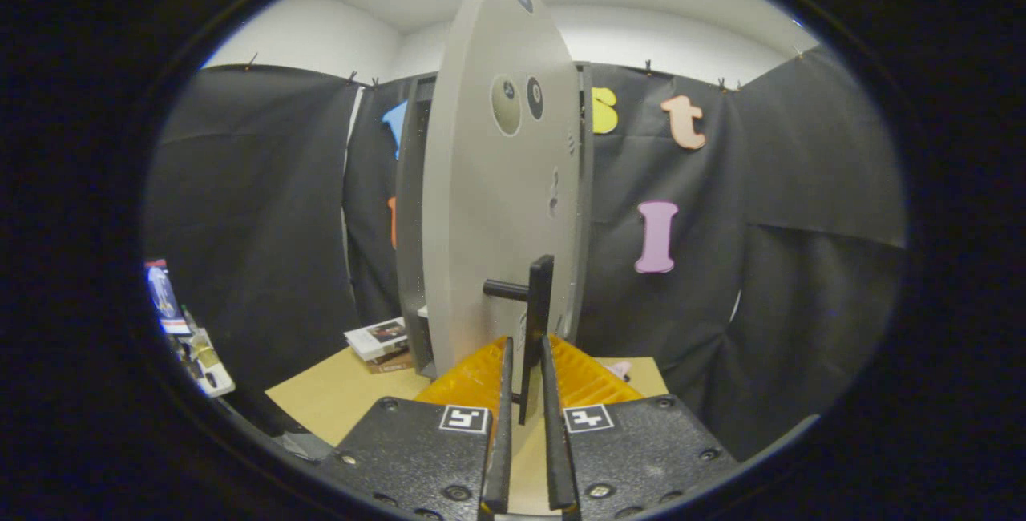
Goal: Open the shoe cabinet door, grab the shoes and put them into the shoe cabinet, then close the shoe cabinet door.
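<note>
On the tan table (337,401), grey cabinet door (497,224) edge-on, gripper (525,361) jaws clenched on its black handle (535,321).

My tongs (525,349) sit at the bottom centre of the frame, pointing straight ahead and roughly level. Both fingers (505,393) run nearly parallel with only a narrow gap between them. They are closed onto the handle (535,321) of the cabinet door, the thin upright bar sitting in the gap with a finger against each side. Two finger mounts with square markers flank the gap, lower centre.
</note>
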### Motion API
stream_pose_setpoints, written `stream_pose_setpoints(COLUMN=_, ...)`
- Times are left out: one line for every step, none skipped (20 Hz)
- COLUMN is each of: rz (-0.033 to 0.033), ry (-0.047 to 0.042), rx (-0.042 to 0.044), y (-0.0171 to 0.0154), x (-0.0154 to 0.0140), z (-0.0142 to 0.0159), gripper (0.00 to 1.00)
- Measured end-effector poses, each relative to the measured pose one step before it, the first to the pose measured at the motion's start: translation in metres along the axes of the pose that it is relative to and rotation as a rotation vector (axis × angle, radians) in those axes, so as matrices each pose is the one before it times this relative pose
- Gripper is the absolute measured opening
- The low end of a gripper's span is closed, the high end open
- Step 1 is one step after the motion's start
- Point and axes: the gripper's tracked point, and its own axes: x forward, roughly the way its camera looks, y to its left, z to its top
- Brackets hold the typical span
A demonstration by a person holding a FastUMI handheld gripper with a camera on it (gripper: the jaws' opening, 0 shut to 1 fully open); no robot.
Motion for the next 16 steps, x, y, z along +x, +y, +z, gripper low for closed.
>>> stream_pose_setpoints(rz=-0.02666, ry=-0.00395, rx=0.01877, y=-0.00693, x=-0.00079, z=0.00149, gripper=0.21)
stream_pose_setpoints(rz=-0.02190, ry=-0.00007, rx=0.02447, y=-0.00189, x=-0.00461, z=-0.00094, gripper=0.21)
stream_pose_setpoints(rz=-0.02512, ry=0.00271, rx=0.02256, y=-0.00286, x=-0.00181, z=-0.00014, gripper=0.19)
stream_pose_setpoints(rz=-0.01786, ry=-0.00312, rx=0.02663, y=-0.00088, x=-0.00181, z=0.00061, gripper=0.18)
stream_pose_setpoints(rz=0.00782, ry=-0.00507, rx=0.02348, y=0.00242, x=-0.00353, z=0.00102, gripper=0.17)
stream_pose_setpoints(rz=0.00306, ry=-0.00653, rx=0.00865, y=0.00140, x=-0.00025, z=0.00076, gripper=0.17)
stream_pose_setpoints(rz=-0.03004, ry=-0.00572, rx=-0.01430, y=-0.00400, x=0.00054, z=-0.00022, gripper=0.17)
stream_pose_setpoints(rz=-0.03178, ry=-0.00212, rx=-0.02503, y=-0.01105, x=-0.00024, z=-0.00017, gripper=0.17)
stream_pose_setpoints(rz=-0.00423, ry=-0.00237, rx=-0.02234, y=-0.00394, x=-0.00116, z=-0.00027, gripper=0.21)
stream_pose_setpoints(rz=-0.00093, ry=0.00152, rx=-0.01096, y=-0.00337, x=-0.00437, z=0.00053, gripper=0.24)
stream_pose_setpoints(rz=0.00123, ry=0.00073, rx=0.00151, y=0.00060, x=-0.00285, z=-0.00036, gripper=0.32)
stream_pose_setpoints(rz=0.00877, ry=0.00022, rx=0.00230, y=0.00458, x=0.00153, z=0.00009, gripper=0.34)
stream_pose_setpoints(rz=0.00672, ry=0.00450, rx=0.00157, y=0.00365, x=0.00095, z=-0.00014, gripper=0.42)
stream_pose_setpoints(rz=0.00454, ry=0.00822, rx=0.00440, y=0.00199, x=-0.00010, z=-0.00241, gripper=0.48)
stream_pose_setpoints(rz=0.00700, ry=0.01187, rx=0.00550, y=0.00373, x=-0.00184, z=-0.00236, gripper=0.54)
stream_pose_setpoints(rz=0.00601, ry=0.00906, rx=0.00443, y=0.00321, x=-0.00051, z=-0.00226, gripper=0.59)
